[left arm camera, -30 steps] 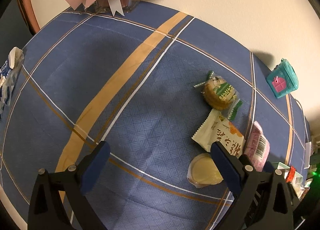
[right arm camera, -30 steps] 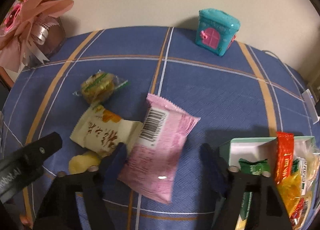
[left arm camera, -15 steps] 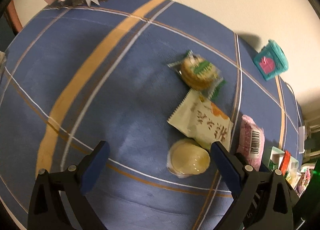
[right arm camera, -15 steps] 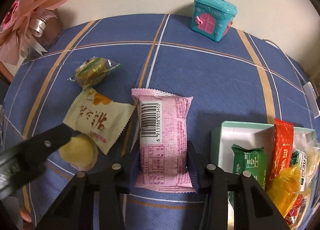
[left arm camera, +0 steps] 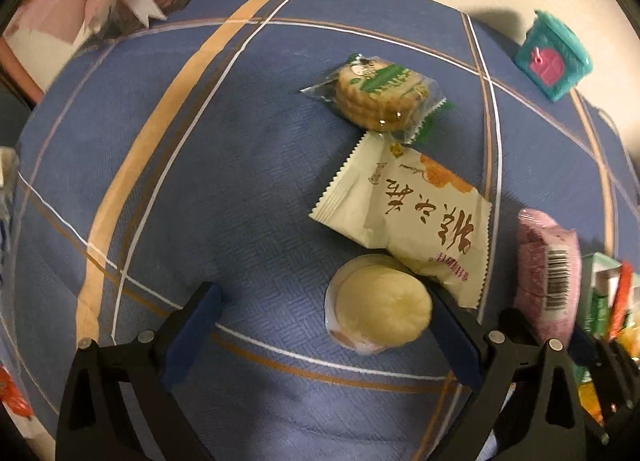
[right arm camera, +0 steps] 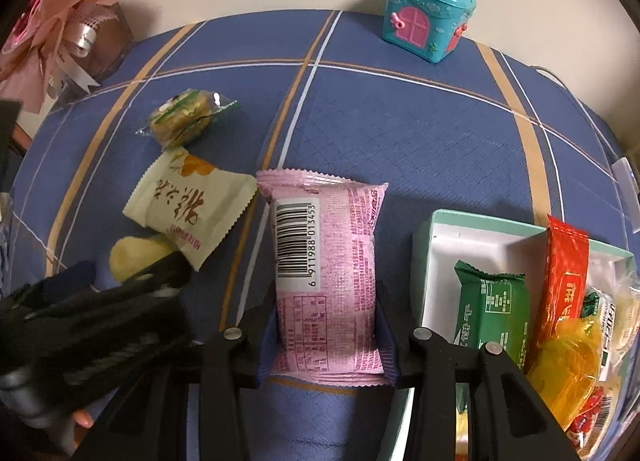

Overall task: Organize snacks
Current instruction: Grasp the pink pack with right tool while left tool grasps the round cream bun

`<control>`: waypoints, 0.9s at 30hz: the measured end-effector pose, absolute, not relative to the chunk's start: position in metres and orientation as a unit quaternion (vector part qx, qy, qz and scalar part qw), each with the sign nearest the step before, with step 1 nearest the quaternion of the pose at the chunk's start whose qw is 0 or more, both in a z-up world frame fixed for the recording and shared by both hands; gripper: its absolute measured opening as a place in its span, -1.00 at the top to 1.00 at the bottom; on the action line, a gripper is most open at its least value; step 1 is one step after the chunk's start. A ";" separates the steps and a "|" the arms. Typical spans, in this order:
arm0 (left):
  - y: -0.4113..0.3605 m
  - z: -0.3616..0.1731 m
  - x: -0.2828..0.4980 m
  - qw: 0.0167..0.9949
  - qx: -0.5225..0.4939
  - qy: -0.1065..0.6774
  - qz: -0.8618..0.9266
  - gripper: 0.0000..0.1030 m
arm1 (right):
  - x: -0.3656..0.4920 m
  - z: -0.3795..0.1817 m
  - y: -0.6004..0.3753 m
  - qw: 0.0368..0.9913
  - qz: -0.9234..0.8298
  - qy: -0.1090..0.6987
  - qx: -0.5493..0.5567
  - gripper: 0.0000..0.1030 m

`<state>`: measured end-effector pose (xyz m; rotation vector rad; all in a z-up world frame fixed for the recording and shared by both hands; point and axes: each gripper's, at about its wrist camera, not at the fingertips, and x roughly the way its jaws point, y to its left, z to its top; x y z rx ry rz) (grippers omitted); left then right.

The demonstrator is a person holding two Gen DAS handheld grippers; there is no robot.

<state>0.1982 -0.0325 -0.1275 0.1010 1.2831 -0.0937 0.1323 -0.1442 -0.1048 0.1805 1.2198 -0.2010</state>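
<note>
The pink snack packet (right arm camera: 326, 261) lies barcode up on the blue checked tablecloth, and my right gripper (right arm camera: 326, 345) is shut on its near end, both pads pressing its sides. My left gripper (left arm camera: 324, 329) stands open, pointing steeply down over a round yellow snack in clear wrap (left arm camera: 380, 307). That snack lies between the fingers, close to the right finger (left arm camera: 452, 337) and well apart from the left one. A cream packet with brown lettering (left arm camera: 412, 209) overlaps its far edge. Beyond it lies a wrapped stack of biscuits (left arm camera: 380, 97).
A pale green box with a white inside (right arm camera: 440, 229) sits right of the pink packet and holds several snacks. A teal toy house (right arm camera: 428, 17) stands by the wall. A pink ribbon bouquet (right arm camera: 60, 21) fills the far left corner. A fingertip (right arm camera: 82, 417) shows under the left gripper's body.
My right gripper has closed on the pink packet, which turned straight between the pads. My left gripper has come lower and nearer, bringing the round yellow snack between its open fingers.
</note>
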 end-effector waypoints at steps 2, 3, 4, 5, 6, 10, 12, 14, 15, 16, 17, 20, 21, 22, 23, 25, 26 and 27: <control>-0.035 -0.127 0.199 0.801 0.051 0.594 -0.043 -0.94 | 0.130 -0.106 -0.142 0.812 -0.094 0.571 0.077 0.14; -0.035 -0.127 0.200 0.802 0.050 0.594 -0.044 -0.93 | 0.129 -0.106 -0.142 0.813 -0.095 0.570 0.076 0.14; -0.036 -0.127 0.200 0.803 0.051 0.593 -0.045 -0.91 | 0.130 -0.106 -0.142 0.812 -0.095 0.570 0.077 0.14; -0.034 -0.125 0.199 0.803 0.053 0.591 -0.047 -0.85 | 0.130 -0.106 -0.142 0.812 -0.095 0.570 0.078 0.14; -0.035 -0.123 0.195 0.805 0.055 0.589 -0.048 -0.78 | 0.130 -0.106 -0.142 0.812 -0.095 0.570 0.077 0.14; -0.046 -0.116 0.187 0.808 0.071 0.582 -0.059 -0.48 | 0.136 -0.108 -0.138 0.811 -0.098 0.572 0.078 0.14; -0.052 -0.114 0.184 0.809 0.076 0.579 -0.065 -0.26 | 0.135 -0.108 -0.138 0.810 -0.098 0.573 0.080 0.14; -0.056 -0.111 0.182 0.810 0.078 0.576 -0.069 -0.14 | 0.134 -0.108 -0.139 0.808 -0.095 0.575 0.085 0.14; -0.057 -0.110 0.181 0.811 0.076 0.576 -0.071 -0.02 | 0.133 -0.108 -0.139 0.807 -0.094 0.576 0.088 0.14; -0.060 -0.109 0.179 0.811 0.074 0.576 -0.070 0.05 | 0.132 -0.107 -0.139 0.806 -0.093 0.577 0.090 0.15; -0.062 -0.108 0.177 0.812 0.076 0.575 -0.066 0.06 | 0.131 -0.107 -0.139 0.806 -0.092 0.578 0.092 0.17; -0.066 -0.106 0.173 0.813 0.082 0.574 -0.058 0.13 | 0.127 -0.105 -0.139 0.803 -0.084 0.581 0.104 0.21; -0.065 -0.105 0.171 0.814 0.085 0.572 -0.055 0.16 | 0.125 -0.105 -0.140 0.801 -0.081 0.583 0.109 0.21; -0.065 -0.104 0.166 0.812 0.084 0.575 -0.054 0.16 | 0.123 -0.104 -0.140 0.800 -0.078 0.584 0.114 0.22; -0.065 -0.104 0.164 0.810 0.083 0.578 -0.054 0.16 | 0.121 -0.104 -0.141 0.798 -0.075 0.586 0.118 0.22; -0.066 -0.102 0.161 0.810 0.086 0.578 -0.051 0.16 | 0.117 -0.104 -0.142 0.795 -0.070 0.588 0.130 0.23; -0.065 -0.100 0.157 0.809 0.088 0.580 -0.050 0.16 | 0.115 -0.104 -0.143 0.794 -0.067 0.588 0.136 0.23; -0.066 -0.100 0.156 0.807 0.090 0.581 -0.048 0.16 | 0.112 -0.105 -0.143 0.793 -0.066 0.589 0.142 0.23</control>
